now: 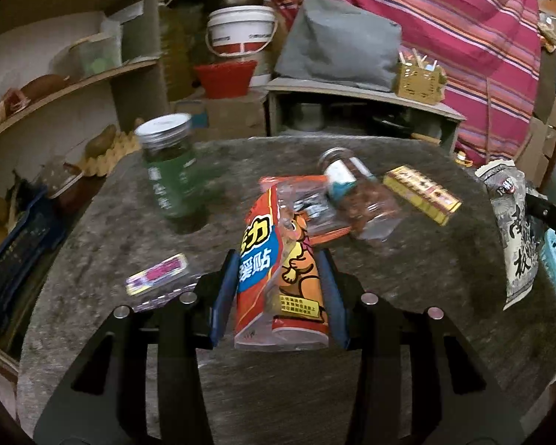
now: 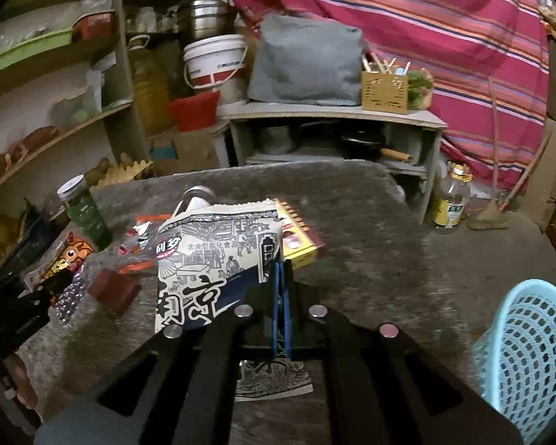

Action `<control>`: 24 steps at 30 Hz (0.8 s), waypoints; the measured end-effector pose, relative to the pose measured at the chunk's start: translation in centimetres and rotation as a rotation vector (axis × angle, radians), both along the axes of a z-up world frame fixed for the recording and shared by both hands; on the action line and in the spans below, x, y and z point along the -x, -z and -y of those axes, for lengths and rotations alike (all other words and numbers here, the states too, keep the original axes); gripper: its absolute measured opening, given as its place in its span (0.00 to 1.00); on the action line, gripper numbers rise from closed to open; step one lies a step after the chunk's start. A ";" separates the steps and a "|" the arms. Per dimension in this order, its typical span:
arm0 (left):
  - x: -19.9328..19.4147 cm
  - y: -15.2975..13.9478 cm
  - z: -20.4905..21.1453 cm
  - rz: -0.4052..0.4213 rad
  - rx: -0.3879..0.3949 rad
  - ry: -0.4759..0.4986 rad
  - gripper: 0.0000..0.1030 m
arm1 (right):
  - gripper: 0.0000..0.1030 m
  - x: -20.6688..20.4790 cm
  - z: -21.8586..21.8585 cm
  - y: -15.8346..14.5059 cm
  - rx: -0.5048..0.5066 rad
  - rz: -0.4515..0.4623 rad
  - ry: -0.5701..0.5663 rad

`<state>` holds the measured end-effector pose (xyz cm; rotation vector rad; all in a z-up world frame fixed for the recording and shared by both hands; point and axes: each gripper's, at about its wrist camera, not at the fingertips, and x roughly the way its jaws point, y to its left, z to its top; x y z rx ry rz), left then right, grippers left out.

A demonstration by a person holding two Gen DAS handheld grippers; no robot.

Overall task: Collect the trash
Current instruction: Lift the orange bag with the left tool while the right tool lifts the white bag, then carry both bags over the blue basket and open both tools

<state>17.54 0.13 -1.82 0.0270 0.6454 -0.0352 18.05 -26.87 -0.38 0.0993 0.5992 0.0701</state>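
In the left wrist view my left gripper (image 1: 278, 261) is shut on an orange and red snack packet (image 1: 274, 296), which stands upright between the blue pads above the grey stone table (image 1: 278, 389). My right gripper (image 2: 281, 270) is shut on the edge of a black and white printed packet (image 2: 211, 256), lifted over the table. That packet (image 1: 511, 230) also shows at the right of the left wrist view. A light blue mesh basket (image 2: 530, 348) stands at the table's right side, below and right of the right gripper.
On the table are a green jar (image 1: 170, 174) with a silver lid, a clear bottle (image 1: 359, 196) lying on its side, a yellow box (image 1: 422, 194), a small pink wrapper (image 1: 157, 274) and a brown block (image 2: 113, 291). Shelves stand at the left, a low cabinet behind.
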 end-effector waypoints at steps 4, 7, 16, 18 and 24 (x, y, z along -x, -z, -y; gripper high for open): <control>0.0 -0.6 3.6 0.030 -0.010 0.040 0.41 | 0.02 1.0 2.5 -0.7 0.009 0.017 0.033; 0.2 -1.0 6.8 0.046 -0.014 0.090 0.41 | 0.02 2.1 5.5 -1.1 -0.007 0.027 0.073; 0.4 -1.4 19.8 0.062 -0.017 0.275 0.41 | 0.02 7.1 17.5 -1.8 -0.001 0.056 0.267; 0.7 -1.2 22.8 0.058 -0.003 0.320 0.41 | 0.02 8.0 19.9 -1.6 -0.002 0.050 0.310; 2.3 -0.3 31.7 0.043 0.018 0.453 0.41 | 0.02 11.1 27.2 -1.1 -0.004 0.042 0.457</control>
